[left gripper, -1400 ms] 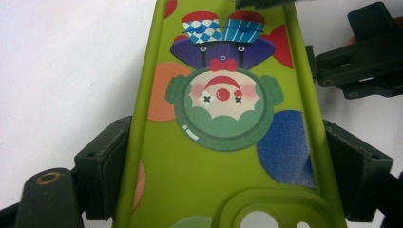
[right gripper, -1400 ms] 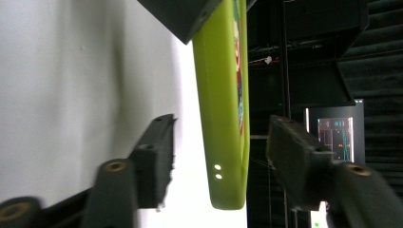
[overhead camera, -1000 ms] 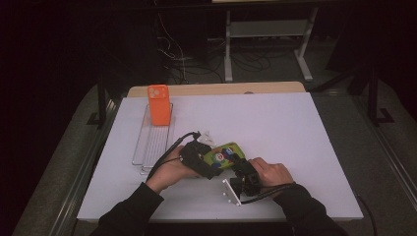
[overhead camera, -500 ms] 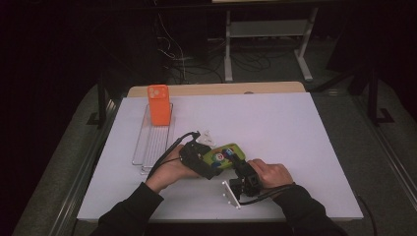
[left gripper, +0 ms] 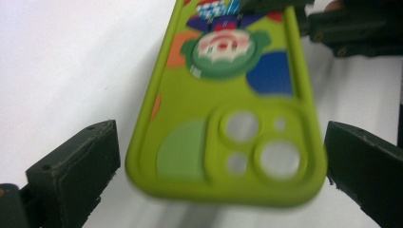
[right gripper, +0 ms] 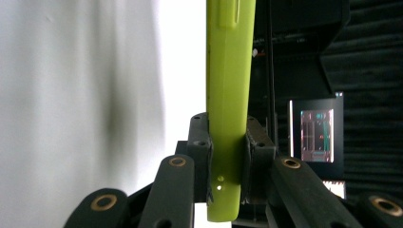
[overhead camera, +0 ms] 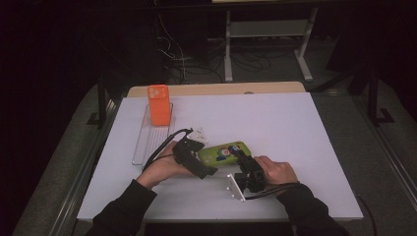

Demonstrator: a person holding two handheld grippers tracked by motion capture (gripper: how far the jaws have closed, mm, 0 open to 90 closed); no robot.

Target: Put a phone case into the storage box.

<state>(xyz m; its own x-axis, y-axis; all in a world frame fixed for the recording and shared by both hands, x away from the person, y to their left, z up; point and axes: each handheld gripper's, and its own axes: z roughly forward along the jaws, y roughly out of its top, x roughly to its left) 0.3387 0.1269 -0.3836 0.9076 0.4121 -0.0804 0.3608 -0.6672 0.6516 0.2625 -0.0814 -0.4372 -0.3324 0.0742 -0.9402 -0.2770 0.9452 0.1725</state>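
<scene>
Gripping the green phone case point(right gripper: 229, 85) across its thin edge, the right gripper point(overhead camera: 244, 165) has both pads pressed flat against the case's two faces, so the case stands clamped between narrow jaws in the right gripper view. That hold looks meant to carry the case alone while the other tool lets go.

Just to the left of the case, the left gripper point(overhead camera: 205, 161) has its jaws spread wide; they have just been opening. In the left gripper view the camera-cutout end of the case point(left gripper: 228, 142) lies between the two black pads, with a clear gap on either side, so nothing there presses on it. I judge this to be a handover, with the left tool releasing the end it had and the right one taking over.

The case itself hangs just above the white table point(overhead camera: 295, 128), near the front edge, its printed back facing up and its long axis running between the two tools. Holding it off the surface by one end leaves the other end free to be set somewhere.

Behind the case and a little to its left lies a small white piece point(overhead camera: 199, 133) that I cannot identify. Farther back and left of the case sits a clear ridged rack point(overhead camera: 147, 145), and an orange phone case point(overhead camera: 159, 104) stands upright at the rack's far end. Judging by that, the rack's near slots are the likely home for the green one, stood on edge beside the orange.
</scene>
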